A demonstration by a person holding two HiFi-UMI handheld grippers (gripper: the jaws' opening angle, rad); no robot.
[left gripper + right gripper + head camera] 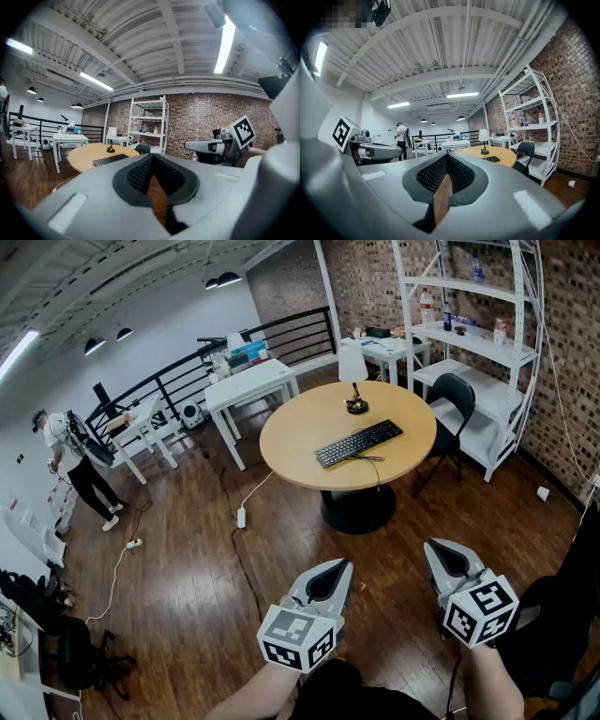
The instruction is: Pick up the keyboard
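Note:
A black keyboard [359, 443] lies on the round wooden table [300, 427] across the room, its cable trailing over the near edge. In the left gripper view the keyboard [110, 160] appears small and far off; it is just as far in the right gripper view, where the keyboard [491, 159] sits on the table [506, 157]. My left gripper [332, 566] and right gripper [440, 547] hover side by side over the wooden floor, well short of the table. Both are shut with nothing between the jaws.
A small lamp [352, 371] stands on the table behind the keyboard. A black chair [453, 404] and a white shelf unit [478, 334] stand to the right. White desks [248, 385] are at the back, and a person [80, 465] stands far left. A power strip [241, 517] lies on the floor.

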